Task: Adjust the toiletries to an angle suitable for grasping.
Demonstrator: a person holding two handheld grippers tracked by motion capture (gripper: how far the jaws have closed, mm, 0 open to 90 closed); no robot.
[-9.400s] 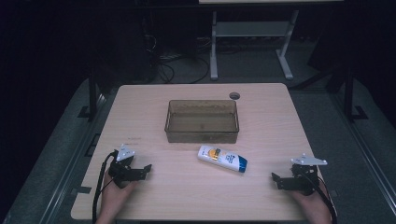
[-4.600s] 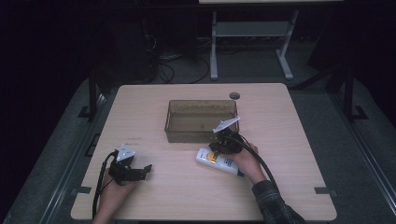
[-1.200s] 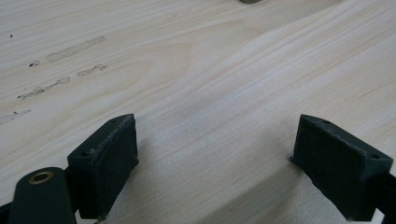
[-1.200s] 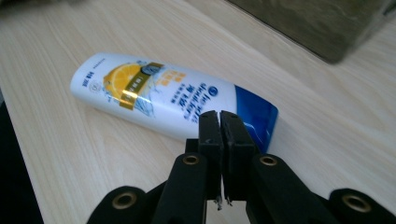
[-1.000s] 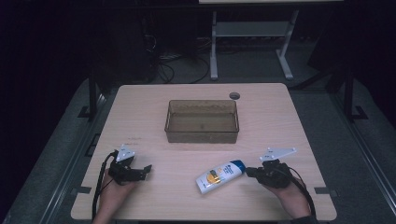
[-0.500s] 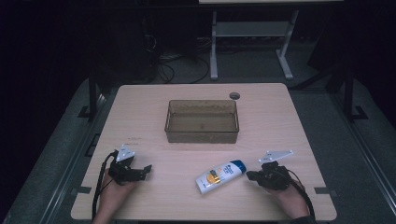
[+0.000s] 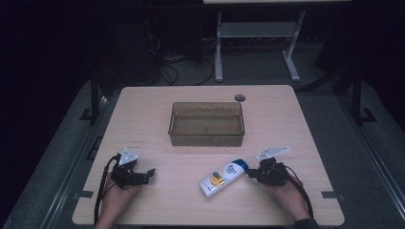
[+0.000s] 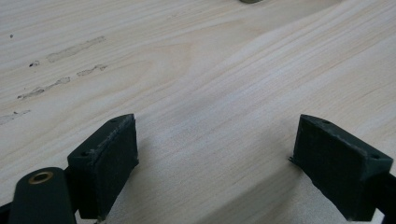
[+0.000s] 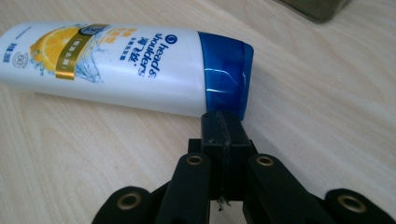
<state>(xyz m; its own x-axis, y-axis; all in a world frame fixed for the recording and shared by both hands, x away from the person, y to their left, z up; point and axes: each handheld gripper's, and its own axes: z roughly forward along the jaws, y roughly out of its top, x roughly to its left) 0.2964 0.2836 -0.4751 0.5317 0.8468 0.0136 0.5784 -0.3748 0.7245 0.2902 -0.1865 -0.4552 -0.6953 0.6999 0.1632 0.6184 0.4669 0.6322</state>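
A white shampoo bottle (image 7: 222, 178) with a blue cap lies flat on the wooden table (image 7: 143, 109), cap toward the back right. My right gripper (image 7: 250, 173) is shut with nothing between its jaws. Its tip sits right at the cap's edge. In the right gripper view the closed jaws (image 9: 225, 125) meet the blue end of the bottle (image 9: 116, 65). My left gripper (image 7: 149, 173) rests at the front left, away from the bottle. Its jaws (image 8: 219, 163) stand wide open over bare wood.
A clear brownish plastic box (image 7: 206, 139) stands in the middle of the table, behind the bottle. A round cable hole (image 7: 239, 98) sits near the back edge. The table's front edge runs just below both hands.
The bottle now lies nearer the front, its cap turned to the back right. Over the last second my right gripper slid slightly left, onto the cap. The left gripper stayed put.
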